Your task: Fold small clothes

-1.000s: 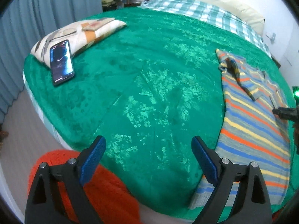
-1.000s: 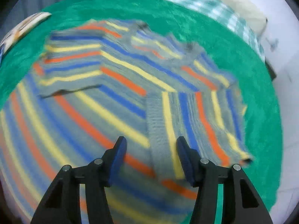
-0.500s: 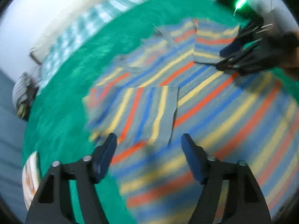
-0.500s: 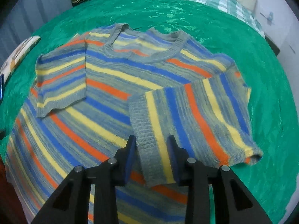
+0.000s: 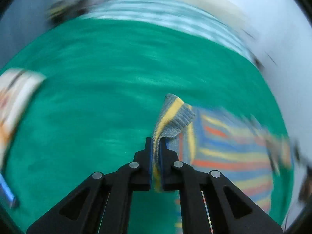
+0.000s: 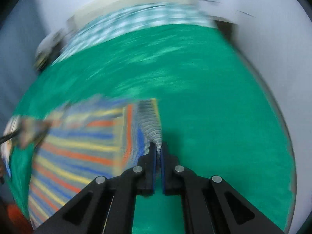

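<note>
A small striped sweater (image 5: 230, 152) in grey, blue, yellow and orange is lifted partly off the green bedspread (image 5: 109, 89). My left gripper (image 5: 157, 146) is shut on a ribbed edge of the sweater, which sticks up past the jaws. In the right wrist view the sweater (image 6: 81, 142) spreads to the left, and my right gripper (image 6: 158, 148) is shut on another ribbed grey edge of it. Both views are blurred by motion. At the far left of the right wrist view the other gripper (image 6: 25, 128) shows as a smear.
A patterned pillow (image 5: 15, 101) lies at the left of the bed. A checked cover (image 6: 124, 25) and a pale headboard (image 6: 136, 0) are at the far end. White wall (image 6: 273, 39) runs along the right. Something orange (image 6: 15, 218) sits by the bed's near edge.
Both grippers went from open over the flat sweater to shut on its edges. Both have swung away fast with the cloth pulled up between the jaws.
</note>
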`<act>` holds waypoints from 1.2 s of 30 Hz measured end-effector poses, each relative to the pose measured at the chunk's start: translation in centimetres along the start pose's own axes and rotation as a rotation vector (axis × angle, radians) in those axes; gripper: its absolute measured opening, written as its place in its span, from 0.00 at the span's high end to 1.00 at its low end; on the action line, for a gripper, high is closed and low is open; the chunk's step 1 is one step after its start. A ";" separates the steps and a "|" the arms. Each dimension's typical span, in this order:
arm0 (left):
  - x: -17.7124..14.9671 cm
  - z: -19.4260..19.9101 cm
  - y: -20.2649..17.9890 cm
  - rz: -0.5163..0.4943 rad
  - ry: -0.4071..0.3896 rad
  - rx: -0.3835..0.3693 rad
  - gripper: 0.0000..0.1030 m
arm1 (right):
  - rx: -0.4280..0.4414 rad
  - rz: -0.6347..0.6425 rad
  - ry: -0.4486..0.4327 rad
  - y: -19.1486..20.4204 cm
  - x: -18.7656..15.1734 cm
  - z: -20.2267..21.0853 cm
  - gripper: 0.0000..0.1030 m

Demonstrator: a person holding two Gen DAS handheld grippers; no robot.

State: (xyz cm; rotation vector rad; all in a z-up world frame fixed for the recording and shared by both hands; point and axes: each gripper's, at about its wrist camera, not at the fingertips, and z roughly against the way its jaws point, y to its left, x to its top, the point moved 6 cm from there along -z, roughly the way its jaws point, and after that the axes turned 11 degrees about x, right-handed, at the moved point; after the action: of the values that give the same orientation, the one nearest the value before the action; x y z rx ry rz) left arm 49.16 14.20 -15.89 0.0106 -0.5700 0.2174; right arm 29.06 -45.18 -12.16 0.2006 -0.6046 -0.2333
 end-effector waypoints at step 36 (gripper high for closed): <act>0.1 -1.9 -0.7 -0.243 0.105 -0.075 0.19 | -0.127 -0.049 0.036 -7.6 -1.9 6.0 0.33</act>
State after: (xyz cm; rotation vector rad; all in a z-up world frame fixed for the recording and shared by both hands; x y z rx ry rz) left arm 50.35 13.64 -17.38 -0.0046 -0.4674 -0.0396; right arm 22.85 -52.61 -10.25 0.0972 -0.5480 -0.3137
